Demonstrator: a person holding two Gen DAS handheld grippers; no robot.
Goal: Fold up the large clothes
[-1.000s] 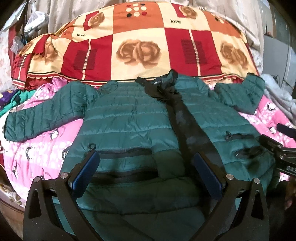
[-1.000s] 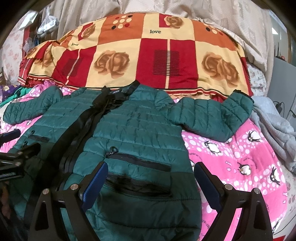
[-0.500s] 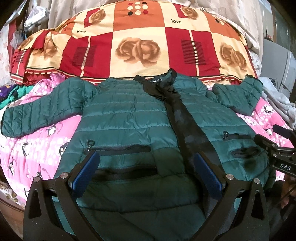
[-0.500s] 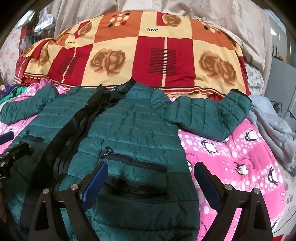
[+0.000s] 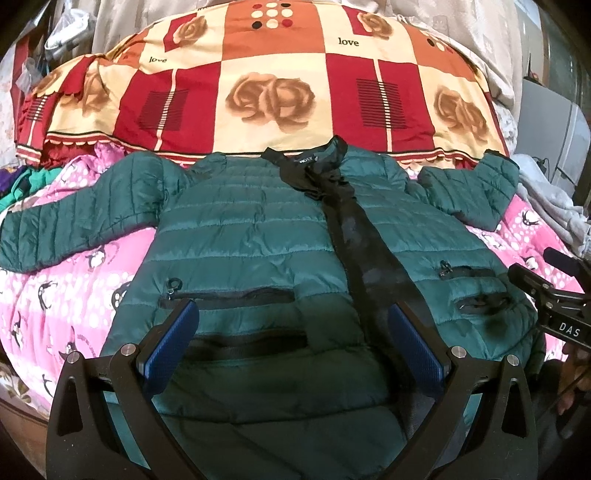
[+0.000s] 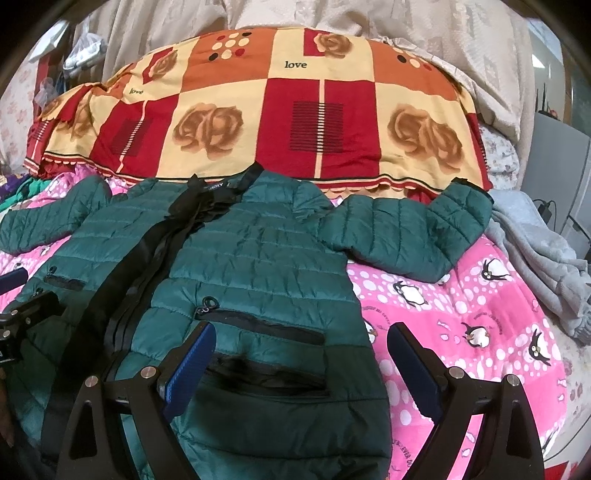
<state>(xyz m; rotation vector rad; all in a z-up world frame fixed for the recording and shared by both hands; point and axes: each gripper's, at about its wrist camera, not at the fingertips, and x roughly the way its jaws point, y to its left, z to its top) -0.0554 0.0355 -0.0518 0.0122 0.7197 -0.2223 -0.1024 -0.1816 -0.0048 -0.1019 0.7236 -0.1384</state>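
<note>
A dark green quilted puffer jacket (image 5: 258,236) lies face up and spread flat on a pink penguin-print bedspread (image 5: 62,288), with a black zipper band down its front and both sleeves stretched out. It also shows in the right wrist view (image 6: 258,266). My left gripper (image 5: 293,332) is open and empty above the jacket's left hem, near a pocket. My right gripper (image 6: 301,354) is open and empty above the jacket's right hem, one finger over the bedspread (image 6: 461,306). The right gripper also shows at the right edge of the left wrist view (image 5: 546,295).
A large red, orange and cream rose-patterned quilt (image 5: 266,92) is piled behind the jacket's collar. A grey garment (image 6: 535,258) lies at the right of the bed. Green and purple clothes (image 5: 22,181) sit at the far left. A curtain (image 6: 406,22) hangs behind.
Both grippers have drawn back slightly toward the near edge of the bed and stay open. The jacket has not moved.
</note>
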